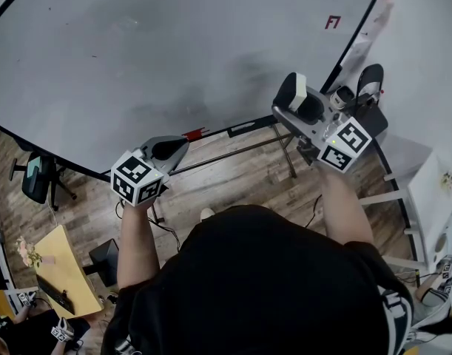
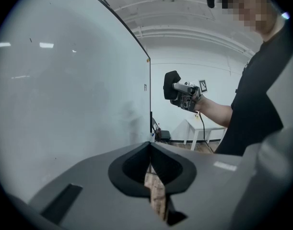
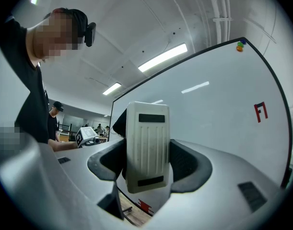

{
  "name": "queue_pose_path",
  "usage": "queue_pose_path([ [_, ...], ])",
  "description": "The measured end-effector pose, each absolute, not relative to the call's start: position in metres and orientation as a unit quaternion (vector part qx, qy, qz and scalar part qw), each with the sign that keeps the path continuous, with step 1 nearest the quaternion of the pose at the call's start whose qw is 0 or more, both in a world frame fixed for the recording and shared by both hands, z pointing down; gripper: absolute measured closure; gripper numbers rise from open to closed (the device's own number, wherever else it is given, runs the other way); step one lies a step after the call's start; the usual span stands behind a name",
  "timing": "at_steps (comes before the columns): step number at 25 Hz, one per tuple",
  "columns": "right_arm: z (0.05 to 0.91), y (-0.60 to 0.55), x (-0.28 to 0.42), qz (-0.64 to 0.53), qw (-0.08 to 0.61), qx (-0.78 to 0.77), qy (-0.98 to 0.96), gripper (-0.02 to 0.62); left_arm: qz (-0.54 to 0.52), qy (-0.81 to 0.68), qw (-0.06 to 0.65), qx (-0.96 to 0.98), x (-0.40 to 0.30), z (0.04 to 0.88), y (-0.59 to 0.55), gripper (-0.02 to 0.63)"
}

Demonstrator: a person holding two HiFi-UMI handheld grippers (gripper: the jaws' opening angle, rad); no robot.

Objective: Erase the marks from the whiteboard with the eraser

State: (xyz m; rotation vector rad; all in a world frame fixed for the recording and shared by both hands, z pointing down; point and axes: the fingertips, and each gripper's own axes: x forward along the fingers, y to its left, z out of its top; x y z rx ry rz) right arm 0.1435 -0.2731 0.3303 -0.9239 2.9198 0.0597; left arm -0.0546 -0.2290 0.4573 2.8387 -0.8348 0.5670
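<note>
One eraser is pinched upright across its ribbed white shell by the right hand-held gripper, near the whiteboard's lower right edge. The left hand-held gripper is pressed together on nothing. A red mark is seen toward the board's upper right corner. The eraser is judged light, with a stiff shell and a soft pad, and is best held by the shell's sides.

**Eraser at the board's near right edge**

The whiteboard fills the far side. The right gripper, its jaws around the eraser, sits at the board's near right edge. The left gripper, jaws together, is to its left by the near edge. A far mark lies on the board's far right. A near mark lies at the near edge between the grippers. A desk stands near left, and a table stands to the right.
</note>
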Motion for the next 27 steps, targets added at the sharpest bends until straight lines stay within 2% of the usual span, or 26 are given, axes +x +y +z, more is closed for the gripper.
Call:
queue_pose_path([
  [27, 0.354, -0.245, 0.18, 0.004, 0.022, -0.317, 0.948, 0.33, 0.18, -0.284, 0.06, 0.94, -0.024, 0.454, -0.186, 0.593],
])
